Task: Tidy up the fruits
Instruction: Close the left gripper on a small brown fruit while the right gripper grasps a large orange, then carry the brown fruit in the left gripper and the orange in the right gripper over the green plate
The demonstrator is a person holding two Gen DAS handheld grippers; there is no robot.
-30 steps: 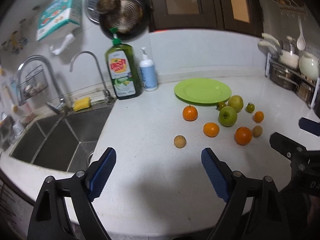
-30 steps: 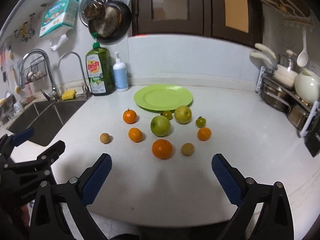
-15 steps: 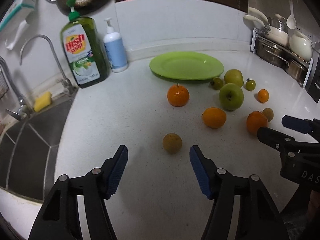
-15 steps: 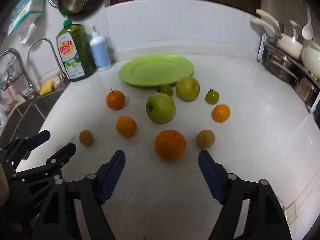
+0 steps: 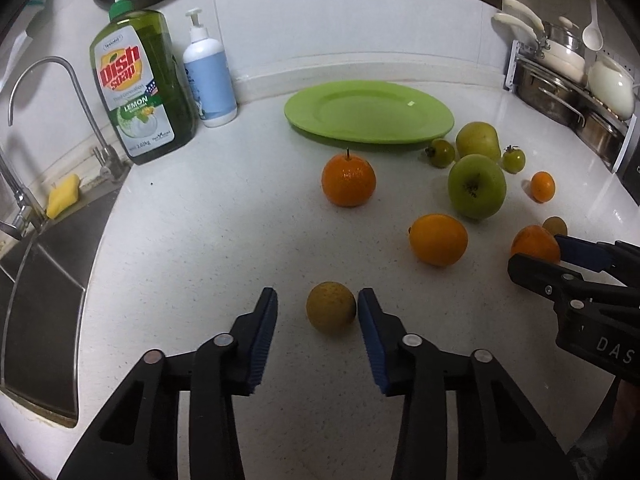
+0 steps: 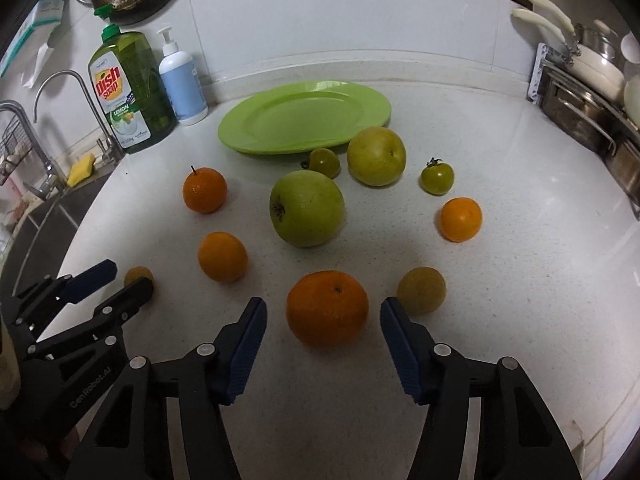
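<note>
Here the small brownish-yellow fruit (image 5: 331, 313) lies on the white counter (image 5: 224, 216), nearest the sink side of the scattered fruit, and the left gripper (image 5: 318, 322) brackets it with its blue pads spread; the right-hand pad looks to be touching the skin, though the fisheye makes that hard to judge, while the other pad stands apart. Likewise the right gripper (image 6: 323, 326) is spread wide around the large orange (image 6: 327, 308), neither pad on it. Both tongs sit low and level with their fruit, likely so a squeeze catches each at its widest part. Beyond them lie the green apple (image 6: 306, 214), smaller oranges, and green tomatoes, all loose on the counter. The green plate (image 6: 304, 118) at the back holds nothing, and seems the intended destination, so no fruit is sorted yet
</note>
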